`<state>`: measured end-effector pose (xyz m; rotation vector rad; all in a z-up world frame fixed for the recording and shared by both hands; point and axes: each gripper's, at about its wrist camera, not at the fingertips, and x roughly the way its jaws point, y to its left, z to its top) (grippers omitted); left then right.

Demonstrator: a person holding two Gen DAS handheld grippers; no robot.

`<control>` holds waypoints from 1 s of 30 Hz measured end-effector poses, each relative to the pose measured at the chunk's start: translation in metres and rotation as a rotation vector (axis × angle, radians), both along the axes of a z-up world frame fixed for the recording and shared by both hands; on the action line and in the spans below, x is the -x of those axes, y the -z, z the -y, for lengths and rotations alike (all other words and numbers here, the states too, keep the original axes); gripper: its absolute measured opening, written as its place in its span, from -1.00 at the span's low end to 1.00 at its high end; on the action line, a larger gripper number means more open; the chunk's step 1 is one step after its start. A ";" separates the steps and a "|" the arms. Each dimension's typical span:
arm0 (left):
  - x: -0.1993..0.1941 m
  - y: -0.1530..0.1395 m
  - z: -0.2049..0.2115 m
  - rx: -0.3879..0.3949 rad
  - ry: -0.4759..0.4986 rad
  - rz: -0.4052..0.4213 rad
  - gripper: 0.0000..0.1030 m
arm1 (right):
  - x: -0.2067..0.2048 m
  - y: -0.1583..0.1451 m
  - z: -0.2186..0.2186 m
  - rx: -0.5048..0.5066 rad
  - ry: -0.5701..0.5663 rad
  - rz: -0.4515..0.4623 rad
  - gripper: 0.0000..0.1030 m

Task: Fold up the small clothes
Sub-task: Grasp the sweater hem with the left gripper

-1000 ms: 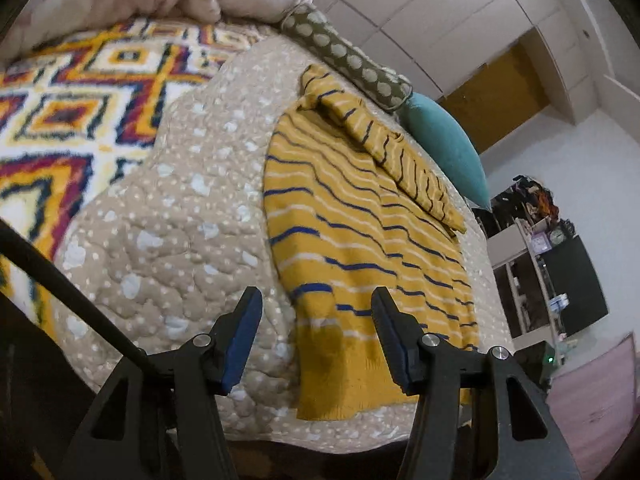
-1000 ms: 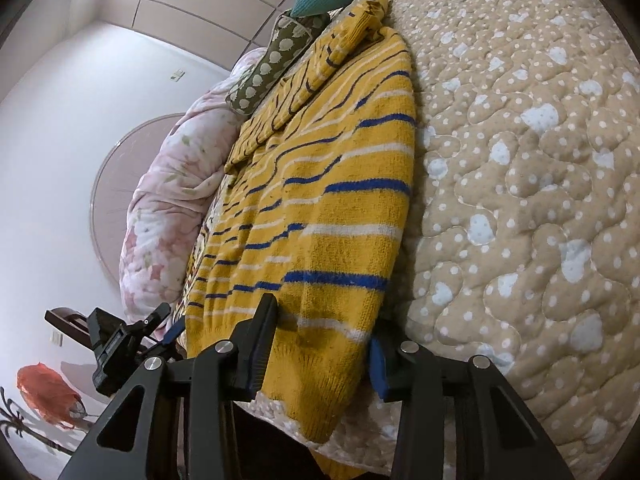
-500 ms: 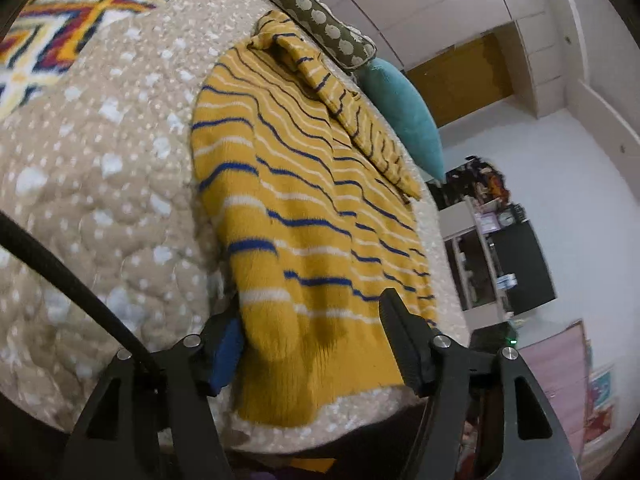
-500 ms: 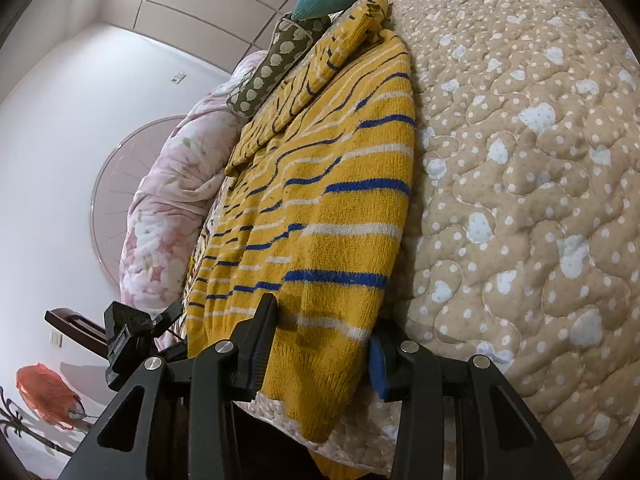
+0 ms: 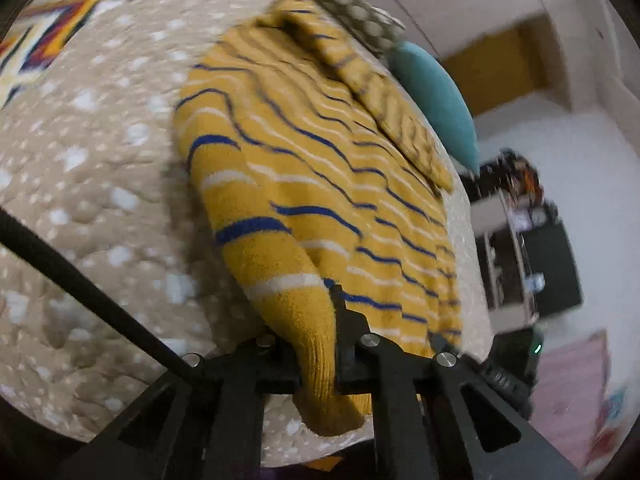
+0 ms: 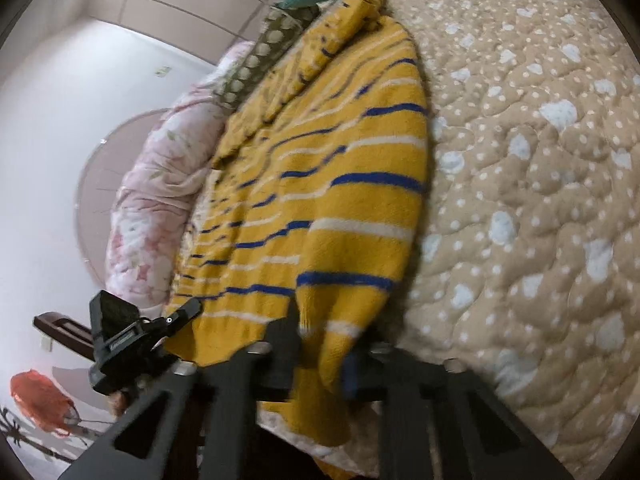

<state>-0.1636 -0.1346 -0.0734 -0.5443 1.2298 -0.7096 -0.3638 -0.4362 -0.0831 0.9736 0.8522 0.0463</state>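
1. Gripping the yellow striped sweater [image 5: 320, 200] at its hem, your left tool [image 5: 316, 344] is clenched on it.
2. Your right tool [image 6: 320, 344] pinches the hem's other corner [image 6: 332, 336].
3. It lies on the bed's quilt [image 6: 540, 200].

Beige dotted quilted bedspread [image 6: 540, 160] covers the bed. Teal oval cushion [image 5: 436, 96] at far end. White walls; pink floral duvet [image 6: 160, 200] far left.

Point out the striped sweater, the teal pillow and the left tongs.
striped sweater [image 5: 320, 184], left wrist view, on the middle of its body.
teal pillow [image 5: 440, 96], left wrist view, on its broad face.
left tongs [image 5: 316, 364], left wrist view, midway between the tips, shut on the sweater's hem.
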 end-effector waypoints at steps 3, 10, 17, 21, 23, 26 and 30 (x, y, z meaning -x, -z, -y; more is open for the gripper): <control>0.009 -0.012 -0.010 -0.036 -0.033 0.030 -0.83 | 0.002 -0.007 0.000 0.027 -0.018 0.004 -0.79; 0.054 -0.080 -0.032 -0.051 -0.013 0.225 -0.86 | 0.036 -0.042 -0.002 0.066 -0.103 0.071 -0.84; 0.086 -0.074 -0.037 -0.111 0.059 0.258 -0.85 | 0.082 -0.065 -0.038 0.204 -0.251 0.052 -0.84; 0.088 -0.061 -0.042 -0.132 0.058 0.234 -0.85 | 0.082 -0.058 -0.045 0.229 -0.262 0.021 -0.84; 0.072 -0.069 -0.040 -0.111 0.046 0.249 -0.85 | 0.070 -0.062 -0.041 0.219 -0.258 0.035 -0.84; 0.043 -0.093 -0.025 -0.124 0.023 0.332 -0.85 | 0.040 -0.084 -0.030 0.241 -0.253 0.086 -0.83; -0.023 -0.120 0.011 -0.144 -0.011 0.396 -0.85 | -0.026 -0.127 -0.007 0.324 -0.205 0.164 -0.84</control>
